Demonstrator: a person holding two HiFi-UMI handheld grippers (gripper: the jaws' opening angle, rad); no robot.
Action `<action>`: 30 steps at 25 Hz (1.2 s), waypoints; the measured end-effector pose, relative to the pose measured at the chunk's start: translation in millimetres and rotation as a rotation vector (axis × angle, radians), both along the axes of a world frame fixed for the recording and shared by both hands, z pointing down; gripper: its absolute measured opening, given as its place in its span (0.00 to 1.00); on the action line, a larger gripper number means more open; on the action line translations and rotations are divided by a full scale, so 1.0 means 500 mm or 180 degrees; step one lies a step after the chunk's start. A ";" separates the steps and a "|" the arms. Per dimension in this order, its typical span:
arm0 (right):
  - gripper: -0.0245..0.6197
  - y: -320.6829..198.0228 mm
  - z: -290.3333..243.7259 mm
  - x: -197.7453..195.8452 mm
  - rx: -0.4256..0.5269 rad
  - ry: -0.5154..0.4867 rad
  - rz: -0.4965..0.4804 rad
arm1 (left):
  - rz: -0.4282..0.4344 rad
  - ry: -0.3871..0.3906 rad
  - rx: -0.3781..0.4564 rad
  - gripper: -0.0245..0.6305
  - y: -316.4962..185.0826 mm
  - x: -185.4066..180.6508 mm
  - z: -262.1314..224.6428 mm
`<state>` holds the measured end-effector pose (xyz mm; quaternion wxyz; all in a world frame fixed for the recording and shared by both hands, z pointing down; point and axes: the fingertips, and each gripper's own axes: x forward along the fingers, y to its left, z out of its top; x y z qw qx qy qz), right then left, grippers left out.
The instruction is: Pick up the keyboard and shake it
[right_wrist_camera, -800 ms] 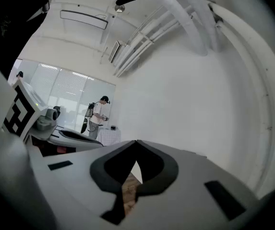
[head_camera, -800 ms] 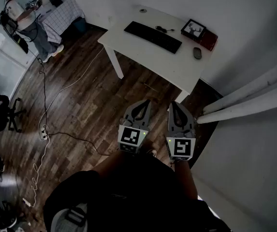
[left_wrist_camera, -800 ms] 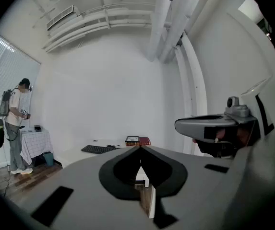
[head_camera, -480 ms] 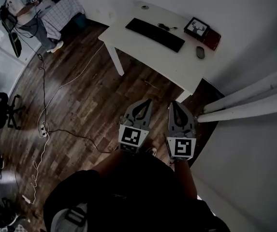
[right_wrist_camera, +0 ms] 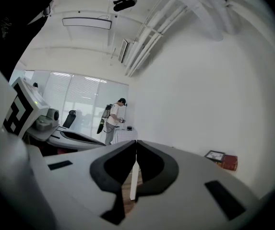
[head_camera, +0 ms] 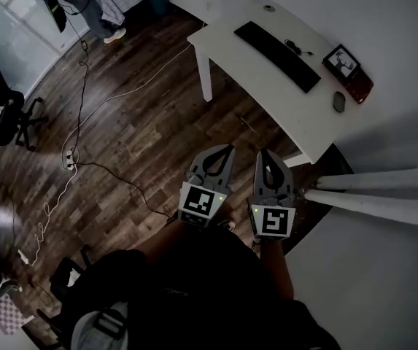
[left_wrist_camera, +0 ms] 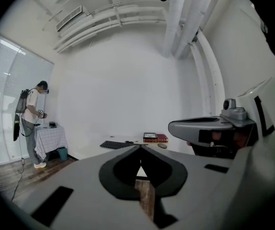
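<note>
A black keyboard (head_camera: 276,46) lies on a white table (head_camera: 256,86) at the top of the head view, far from both grippers. It also shows small and distant in the left gripper view, keyboard (left_wrist_camera: 116,144). My left gripper (head_camera: 224,149) and right gripper (head_camera: 265,154) are held side by side over the wooden floor, close to the body. Both are shut, jaws meeting with nothing between them. From the right gripper view only the table's leg (right_wrist_camera: 134,178) shows between the jaw cut-outs.
On the table sit a framed picture on a red book (head_camera: 349,71), a dark mouse (head_camera: 338,102) and a small cable. Cables (head_camera: 84,159) trail over the floor at left. Office chairs (head_camera: 4,115) stand at far left. A person (left_wrist_camera: 31,123) stands by a checked table far off. White pipes (head_camera: 384,199) run at right.
The view has shifted: table and keyboard now sit further right and nearer. The distant person has slid mostly beyond the top edge. Both grippers stay shut and side by side.
</note>
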<state>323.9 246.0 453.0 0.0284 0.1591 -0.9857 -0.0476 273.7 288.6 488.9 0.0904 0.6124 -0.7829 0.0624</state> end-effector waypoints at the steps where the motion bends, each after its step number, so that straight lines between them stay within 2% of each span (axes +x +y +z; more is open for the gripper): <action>1: 0.07 0.007 0.003 -0.021 0.0006 0.0020 -0.0071 | -0.0041 0.0008 0.0011 0.04 0.006 -0.015 0.003; 6: 0.07 0.017 0.025 -0.127 -0.0030 0.0100 -0.0334 | -0.0244 0.0062 -0.0066 0.04 0.023 -0.111 0.027; 13: 0.07 -0.015 0.065 -0.285 -0.0057 0.0392 -0.0484 | -0.0243 0.0326 -0.0144 0.04 -0.018 -0.249 0.061; 18: 0.07 -0.069 0.040 -0.382 -0.0020 0.0366 -0.0327 | 0.0020 0.0276 -0.0268 0.04 -0.086 -0.346 0.054; 23: 0.07 -0.120 0.041 -0.433 -0.0017 0.0450 -0.0089 | 0.0310 0.0207 -0.0405 0.04 -0.132 -0.426 0.067; 26: 0.07 -0.147 0.051 -0.450 -0.0070 0.0512 0.0050 | 0.0401 0.0385 -0.0336 0.04 -0.157 -0.452 0.072; 30: 0.07 -0.174 0.066 -0.462 -0.0154 0.0600 0.0103 | 0.0554 0.0509 -0.0427 0.04 -0.183 -0.458 0.088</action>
